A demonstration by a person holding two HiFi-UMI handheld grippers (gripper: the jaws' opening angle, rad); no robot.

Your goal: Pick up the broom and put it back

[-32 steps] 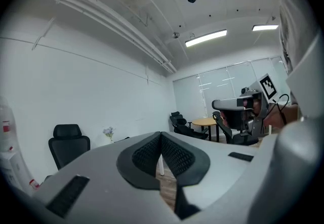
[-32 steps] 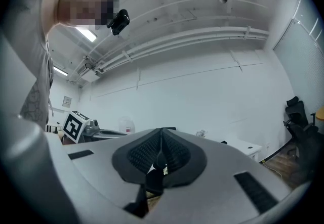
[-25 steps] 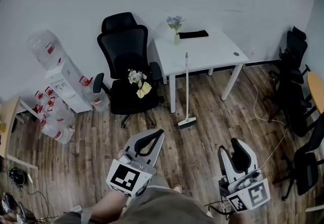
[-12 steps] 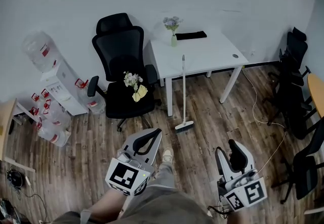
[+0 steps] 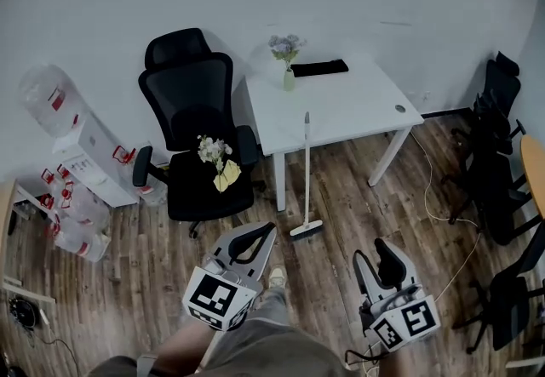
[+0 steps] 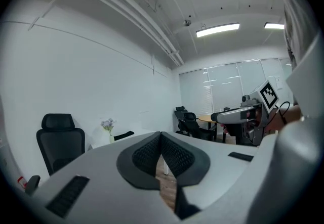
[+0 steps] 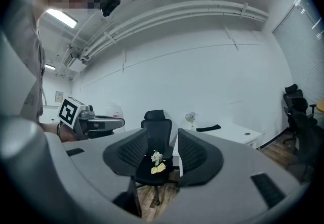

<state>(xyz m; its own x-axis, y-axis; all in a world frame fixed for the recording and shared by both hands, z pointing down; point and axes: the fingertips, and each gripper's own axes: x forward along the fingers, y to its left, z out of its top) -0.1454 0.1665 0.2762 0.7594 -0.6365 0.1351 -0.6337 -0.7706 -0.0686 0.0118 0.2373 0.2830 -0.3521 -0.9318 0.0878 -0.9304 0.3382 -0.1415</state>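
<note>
The left gripper (image 6: 161,138) has its jaws pressed together, with nothing in them. The jaws of the right gripper (image 7: 164,144) have just been opening and stand apart, empty. Beyond both, the broom (image 5: 306,171) stands on the floor (image 5: 358,222), its handle leaning on the front edge of the worktop (image 5: 362,111), near the black chair (image 5: 189,103).

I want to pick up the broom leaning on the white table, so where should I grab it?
Take the broom by its thin handle, mid-height, from the near side. It stands nearly upright, head on the floor, top against the table edge.
</note>
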